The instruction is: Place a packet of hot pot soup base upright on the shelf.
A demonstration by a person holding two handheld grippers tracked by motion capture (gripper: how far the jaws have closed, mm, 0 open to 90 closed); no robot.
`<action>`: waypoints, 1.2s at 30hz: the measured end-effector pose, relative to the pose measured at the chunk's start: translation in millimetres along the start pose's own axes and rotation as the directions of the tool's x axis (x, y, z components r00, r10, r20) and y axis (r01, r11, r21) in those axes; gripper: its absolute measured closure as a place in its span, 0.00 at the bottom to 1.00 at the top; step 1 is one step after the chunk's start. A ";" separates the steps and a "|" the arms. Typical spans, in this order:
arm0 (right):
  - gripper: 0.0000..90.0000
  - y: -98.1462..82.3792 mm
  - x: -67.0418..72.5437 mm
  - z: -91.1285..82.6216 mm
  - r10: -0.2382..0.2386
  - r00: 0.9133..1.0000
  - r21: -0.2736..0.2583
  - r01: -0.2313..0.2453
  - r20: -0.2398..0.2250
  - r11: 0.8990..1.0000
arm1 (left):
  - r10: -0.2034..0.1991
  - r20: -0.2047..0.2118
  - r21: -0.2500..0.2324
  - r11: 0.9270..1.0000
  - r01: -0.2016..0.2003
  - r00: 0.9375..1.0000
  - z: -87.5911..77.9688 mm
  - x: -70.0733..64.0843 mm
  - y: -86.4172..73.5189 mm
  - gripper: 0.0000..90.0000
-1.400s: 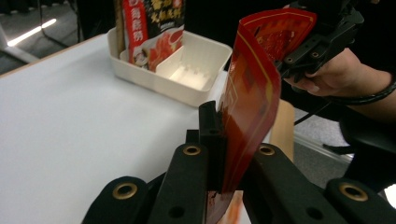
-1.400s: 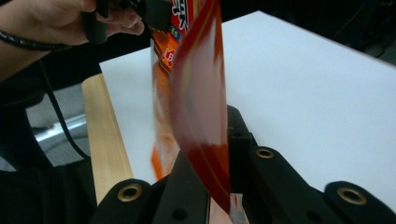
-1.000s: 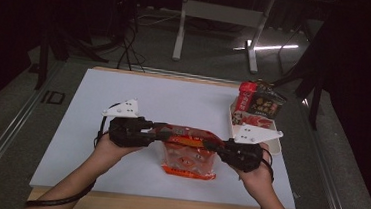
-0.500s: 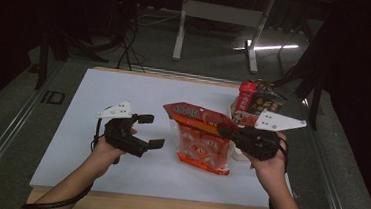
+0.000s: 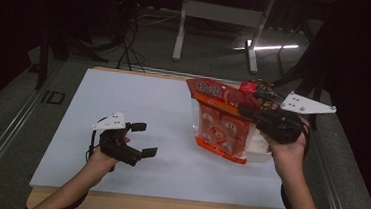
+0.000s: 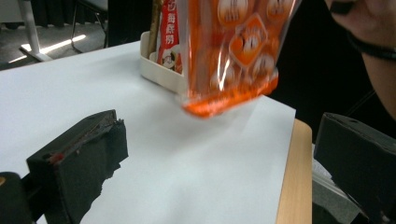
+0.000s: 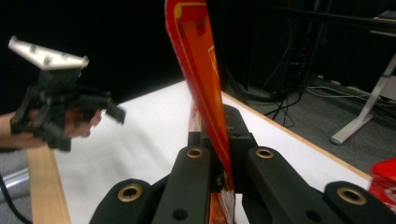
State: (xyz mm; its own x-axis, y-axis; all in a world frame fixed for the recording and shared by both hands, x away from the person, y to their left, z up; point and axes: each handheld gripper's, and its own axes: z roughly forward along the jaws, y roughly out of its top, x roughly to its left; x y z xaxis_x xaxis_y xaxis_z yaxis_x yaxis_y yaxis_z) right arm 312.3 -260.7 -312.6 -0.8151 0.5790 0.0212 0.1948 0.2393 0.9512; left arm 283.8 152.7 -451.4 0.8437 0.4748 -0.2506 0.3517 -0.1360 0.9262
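Note:
An orange snack bag hangs tilted above the right side of the white table, lifted off it. My right gripper is shut on the bag's right edge. In the right gripper view the bag stands edge-on between the closed right gripper. My left gripper rests low at the front left, open with nothing between its fingers, well apart from the bag. In the left gripper view, past the left gripper, the bag's lower end floats above the table.
A white tray with red snack packets stands at the table's right side, partly behind the bag. A red packet top shows behind the right gripper. The wooden front edge is near. A desk frame stands beyond.
The left gripper let go of the bag, opened and drew back to the left. The right gripper lifted the bag off the table, up and to the right.

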 end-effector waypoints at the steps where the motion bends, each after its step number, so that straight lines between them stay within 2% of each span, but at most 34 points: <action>1: 1.00 1.6 -3.2 -1.8 -0.001 1.000 -0.003 0.001 0.013 1.000 | -0.004 -0.004 0.002 1.000 0.004 1.000 -0.6 -0.2 -2.8 0.01; 6: 1.00 6.7 -21.0 -10.6 0.023 0.998 -0.016 -0.022 0.055 1.000 | -0.024 0.001 0.016 1.000 0.024 1.000 -3.1 2.5 -14.7 0.01; 7: 1.00 6.7 -21.0 -10.6 0.023 0.998 -0.016 -0.022 0.055 1.000 | -0.024 0.001 0.016 1.000 0.024 1.000 -3.1 2.5 -14.7 0.01; 8: 1.00 7.1 -24.4 -12.1 0.024 0.997 -0.016 -0.023 0.069 1.000 | -0.025 -0.012 0.026 0.999 0.026 1.000 -4.6 3.3 -19.3 0.01; 12: 1.00 8.5 -43.2 -19.5 0.043 0.992 -0.016 -0.041 0.117 0.999 | -0.033 -0.027 0.030 0.999 0.034 0.999 -8.8 4.4 -27.1 0.01; 13: 1.00 8.5 -43.2 -19.5 0.043 0.992 -0.016 -0.041 0.117 0.999 | -0.033 -0.027 0.030 0.999 0.034 0.999 -8.8 4.4 -27.1 0.01; 15: 1.00 8.2 -55.5 -23.9 0.064 0.988 -0.021 -0.062 0.139 0.998 | -0.045 -0.033 0.027 0.999 0.046 0.998 -11.1 6.4 -31.5 0.01; 22: 1.00 3.2 -78.6 -30.1 0.104 0.980 -0.025 -0.101 0.171 0.995 | -0.058 -0.040 0.026 0.998 0.059 0.998 -11.0 9.7 -38.6 0.01; 28: 1.00 -6.5 -92.3 -33.1 0.132 0.973 -0.016 -0.131 0.190 0.991 | -0.071 -0.039 0.016 0.997 0.071 0.997 -11.8 12.5 -41.2 0.01; 36: 1.00 -20.8 -99.0 -29.0 0.143 0.968 0.017 -0.149 0.204 0.989 | -0.072 -0.047 0.019 0.997 0.073 0.996 -11.4 14.4 -44.1 0.01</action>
State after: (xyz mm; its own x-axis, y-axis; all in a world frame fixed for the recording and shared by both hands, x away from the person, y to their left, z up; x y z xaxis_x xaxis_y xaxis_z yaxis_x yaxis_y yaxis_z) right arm 373.2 -345.7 -325.6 -0.6503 0.7539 0.0936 0.3233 0.1632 0.9321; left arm 275.8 175.4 -492.7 0.7959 0.5240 -0.3033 0.4200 -0.1170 0.9000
